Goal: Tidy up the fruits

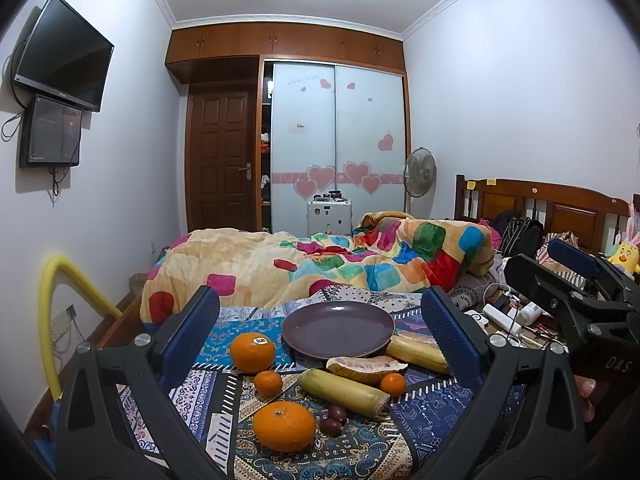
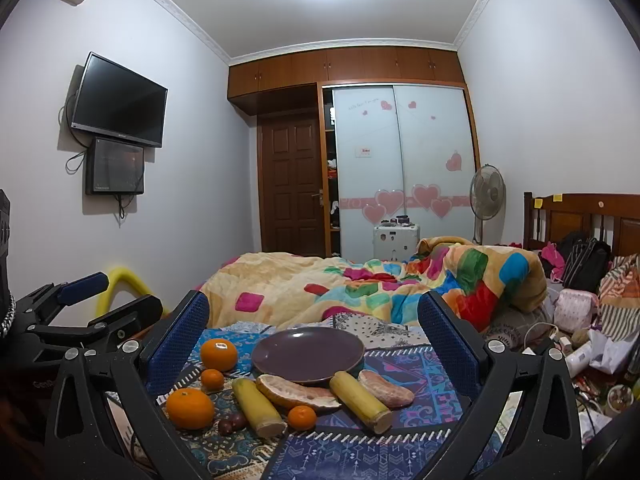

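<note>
On the patterned cloth (image 1: 224, 408), fruit is scattered before an empty purple plate (image 1: 338, 330), and both the left gripper (image 1: 320, 336) and right gripper (image 2: 314, 340) are held wide apart, gripping nothing. The round oranges (image 1: 284, 426) could be nudged and rolled off the soft bedding; the small dark fruits (image 1: 334, 420) could be crushed.

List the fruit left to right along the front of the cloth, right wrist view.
Big orange → two dark fruits → left banana → small orange → right banana.
</note>
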`<state>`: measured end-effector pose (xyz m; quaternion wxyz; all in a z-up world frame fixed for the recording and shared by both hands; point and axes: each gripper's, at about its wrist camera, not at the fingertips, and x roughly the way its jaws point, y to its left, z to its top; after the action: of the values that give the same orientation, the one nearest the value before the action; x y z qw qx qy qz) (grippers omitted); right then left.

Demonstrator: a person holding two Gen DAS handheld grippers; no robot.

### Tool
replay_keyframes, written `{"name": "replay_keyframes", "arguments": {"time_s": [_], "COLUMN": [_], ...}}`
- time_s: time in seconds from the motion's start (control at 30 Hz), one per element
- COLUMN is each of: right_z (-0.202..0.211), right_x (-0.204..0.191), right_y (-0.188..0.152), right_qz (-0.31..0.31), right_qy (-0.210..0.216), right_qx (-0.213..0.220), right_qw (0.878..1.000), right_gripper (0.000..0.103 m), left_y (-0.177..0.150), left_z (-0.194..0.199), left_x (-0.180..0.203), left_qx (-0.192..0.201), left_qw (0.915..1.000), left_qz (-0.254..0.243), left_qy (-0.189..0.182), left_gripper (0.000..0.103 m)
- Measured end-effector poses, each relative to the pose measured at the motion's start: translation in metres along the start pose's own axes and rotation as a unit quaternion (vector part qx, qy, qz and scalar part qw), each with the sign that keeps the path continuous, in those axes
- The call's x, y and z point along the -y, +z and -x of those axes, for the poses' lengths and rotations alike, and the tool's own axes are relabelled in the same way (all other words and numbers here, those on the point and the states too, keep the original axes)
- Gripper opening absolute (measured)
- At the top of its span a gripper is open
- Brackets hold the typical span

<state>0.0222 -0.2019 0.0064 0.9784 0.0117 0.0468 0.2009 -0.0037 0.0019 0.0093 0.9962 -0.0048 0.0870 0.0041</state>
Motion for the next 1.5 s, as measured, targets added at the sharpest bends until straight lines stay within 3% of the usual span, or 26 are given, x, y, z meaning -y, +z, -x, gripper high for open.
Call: {"name": "replay_keyframes", "arguments": {"time_s": [1.5], "right_z": [-0.006], "right_x": [-0.0007], "right_y": [-0.0045], "right_qz": [-0.012], "right_qy": [0.004], "right_qx": [-0.001], "right_qw": [1.0], "right_gripper": [0.103], "left_y": [-0.0057], "left_z": [-0.0036], "left_x": [-0.0009], "left_qx": [0.003], "left_qw": [1.0], "left_qz": [0.0], "left_qy": [0.003], "left_gripper": [0.102]}}
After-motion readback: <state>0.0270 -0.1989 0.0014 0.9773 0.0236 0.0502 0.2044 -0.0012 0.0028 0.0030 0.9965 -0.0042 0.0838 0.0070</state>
